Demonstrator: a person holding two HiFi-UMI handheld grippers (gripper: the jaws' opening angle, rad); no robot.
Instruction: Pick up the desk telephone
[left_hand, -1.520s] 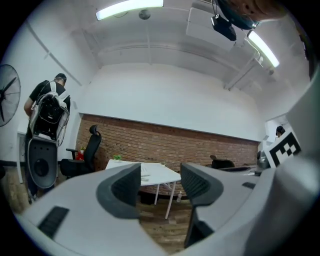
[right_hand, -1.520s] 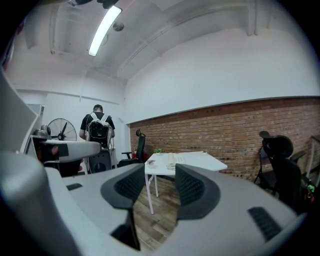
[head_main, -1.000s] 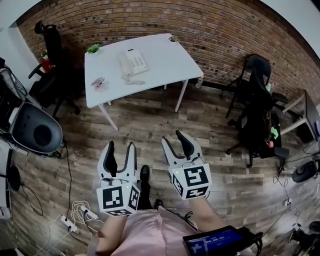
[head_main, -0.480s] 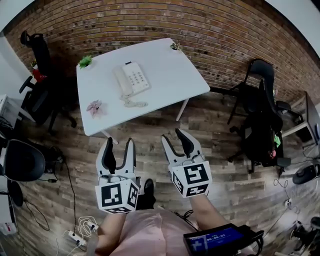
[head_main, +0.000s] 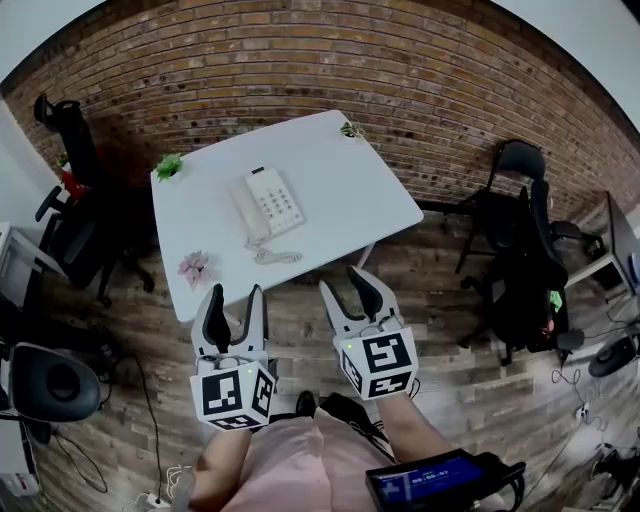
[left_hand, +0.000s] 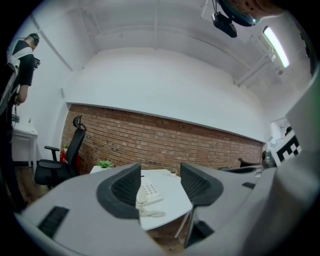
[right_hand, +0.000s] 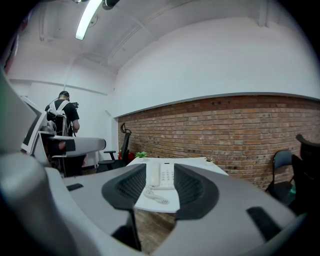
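At far left a black office chair (head_main: 65, 130) stands beside the table; a pink sprig (head_main: 194, 268) lies at its near corner; my left gripper (head_main: 235, 298) hangs half open, empty, over plank flooring (head_main: 300, 335); the cream desk telephone (head_main: 268, 203), coiled cord trailing, sits mid-table on the smooth white table (head_main: 340, 190), well ahead; my right gripper (head_main: 345, 285), jaws just narrowing, holds nothing; black chairs (head_main: 520, 180) at right.

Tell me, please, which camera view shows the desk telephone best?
The head view: it looks down on the whole desk telephone, with keypad, handset and coiled cord. Both gripper views show it small, at a shallow angle.
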